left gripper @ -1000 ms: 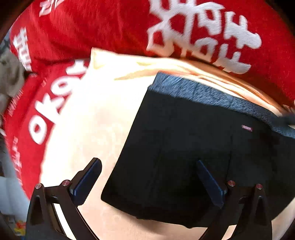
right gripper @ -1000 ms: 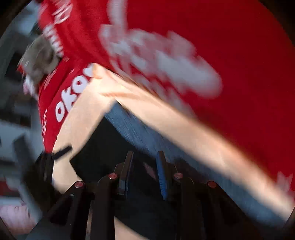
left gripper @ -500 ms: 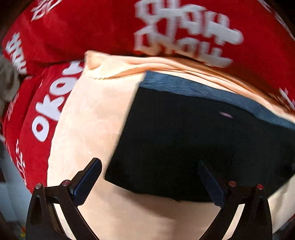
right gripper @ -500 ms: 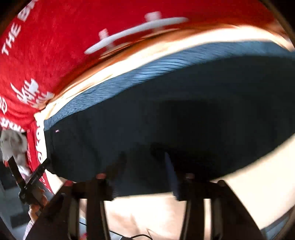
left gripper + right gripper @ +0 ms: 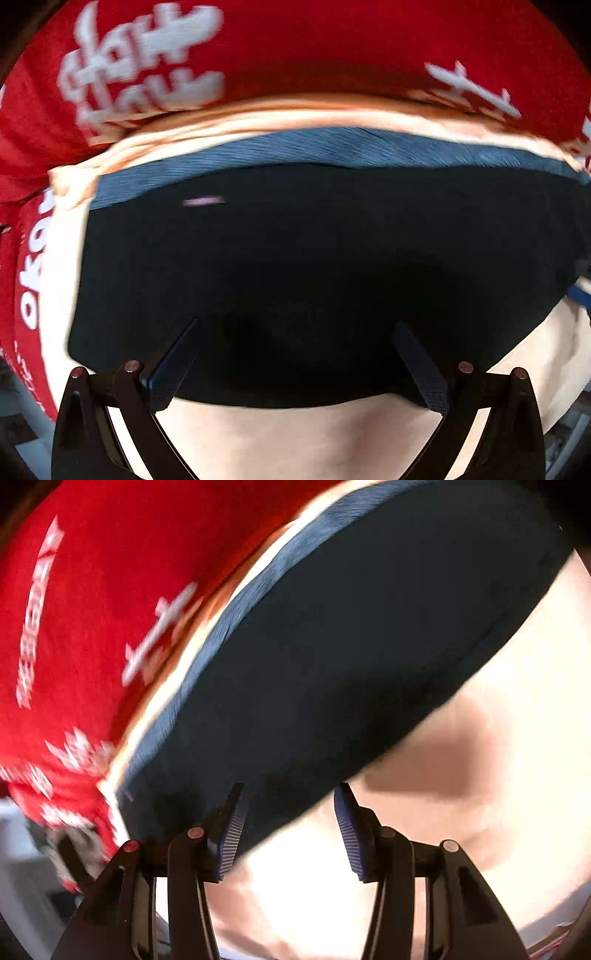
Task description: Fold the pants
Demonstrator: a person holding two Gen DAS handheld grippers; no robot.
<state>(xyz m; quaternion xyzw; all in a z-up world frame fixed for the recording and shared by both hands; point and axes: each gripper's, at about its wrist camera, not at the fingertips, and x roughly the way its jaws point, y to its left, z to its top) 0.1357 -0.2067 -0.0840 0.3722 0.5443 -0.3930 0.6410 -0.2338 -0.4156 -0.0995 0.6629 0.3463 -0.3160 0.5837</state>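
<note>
Black pants [image 5: 314,288] lie flat on the peach-covered table [image 5: 295,439], partly between the wide-open, empty jaws of the left gripper [image 5: 295,365] and just left of the half-open, empty right gripper [image 5: 290,823], so the next fold likely calls for pinching an edge.

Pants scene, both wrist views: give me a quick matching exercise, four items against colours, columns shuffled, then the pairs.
Column one:
1. pants main fabric
2. waistband
3. cloth under the pants
4. printed cover beyond the waistband

Column two:
a. red with white lettering
b. pale peach
c. black
d. greyish blue

Pairs: 1-c, 2-d, 3-b, 4-a
</note>
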